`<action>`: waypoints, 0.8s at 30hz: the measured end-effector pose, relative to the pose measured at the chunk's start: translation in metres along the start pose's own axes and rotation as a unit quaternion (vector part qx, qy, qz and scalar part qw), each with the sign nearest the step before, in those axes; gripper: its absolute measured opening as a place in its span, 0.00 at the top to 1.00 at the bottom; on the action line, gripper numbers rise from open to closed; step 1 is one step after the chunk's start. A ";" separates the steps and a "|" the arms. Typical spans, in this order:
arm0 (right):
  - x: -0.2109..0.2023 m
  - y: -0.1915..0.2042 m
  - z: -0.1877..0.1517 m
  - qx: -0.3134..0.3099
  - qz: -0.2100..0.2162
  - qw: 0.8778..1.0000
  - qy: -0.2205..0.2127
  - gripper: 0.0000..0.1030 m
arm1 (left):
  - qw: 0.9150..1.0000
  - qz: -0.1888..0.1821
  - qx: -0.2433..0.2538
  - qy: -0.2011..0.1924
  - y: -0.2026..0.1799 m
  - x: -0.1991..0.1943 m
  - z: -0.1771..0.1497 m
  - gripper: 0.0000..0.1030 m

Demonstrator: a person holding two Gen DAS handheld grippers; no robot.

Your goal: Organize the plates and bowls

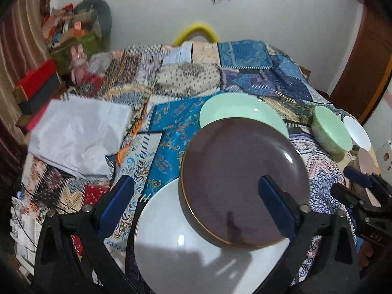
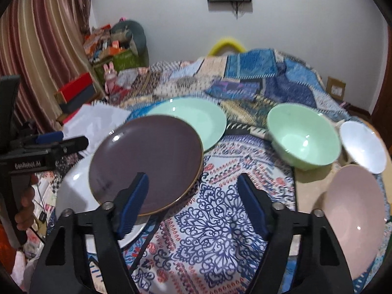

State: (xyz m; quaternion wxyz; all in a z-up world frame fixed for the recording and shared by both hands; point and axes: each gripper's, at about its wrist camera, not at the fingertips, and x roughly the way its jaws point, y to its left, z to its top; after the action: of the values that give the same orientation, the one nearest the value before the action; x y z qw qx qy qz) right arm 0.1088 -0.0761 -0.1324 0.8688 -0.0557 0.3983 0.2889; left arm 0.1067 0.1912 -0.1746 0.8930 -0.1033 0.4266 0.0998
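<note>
Step in hand, as judged: a start on stacking the plates, with both tongs brought in over the patchwork cloth that carries the dishes.

Left tongs are spread wide, nothing pinched; the near rim of the brown plate and part of the white plate sit in the gap between the blue pads. Right tongs are partly parted and empty, only patterned cloth between the pads, the left pad seen over the brown plate's near edge.

Brown plate is propped tilted, near edge on the white plate, far edge over the green plate. It is judged best taken by the rim, pads square across the edge, since glazed ware is likely to slip. The lift is better kept low so the plates beneath are not dragged. Largest plate probably goes at the bottom, bowls nested apart from plates.

Count, largest first:
- Plates: three seen, white, brown, green, overlapping in a row on the left.
- Bowls: three seen, pink bowl nearest at right, green bowl behind it, white bowl at the far right edge, all close together.
- Tongs: two.

Bowls rest on the right side, well apart from the white plate. White paper lies left of the plates, not part of the job.
</note>
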 end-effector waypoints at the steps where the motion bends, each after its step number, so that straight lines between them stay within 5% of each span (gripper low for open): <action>1: 0.004 0.000 0.000 0.001 0.001 1.000 0.006 0.42 | 1.000 -0.003 -0.003 0.009 0.003 0.006 0.002 0.14; 12: 0.043 -0.005 0.002 0.017 0.014 0.999 0.048 0.62 | 0.999 -0.038 0.006 0.037 0.011 0.043 0.012 0.38; 16: 0.050 -0.006 0.002 0.022 0.020 0.998 0.058 0.66 | 0.997 -0.051 0.015 0.049 0.009 0.052 0.013 0.53; 24: 0.062 -0.004 0.005 0.020 0.027 0.997 0.073 0.71 | 0.996 -0.059 0.015 0.065 0.011 0.064 0.012 0.65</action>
State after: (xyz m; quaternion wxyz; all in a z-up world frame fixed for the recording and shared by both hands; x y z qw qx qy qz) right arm 0.1462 -0.0500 -0.1748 0.8304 -0.0483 0.4673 0.2994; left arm 0.1519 0.2104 -0.2183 0.8690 -0.1211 0.4786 0.0332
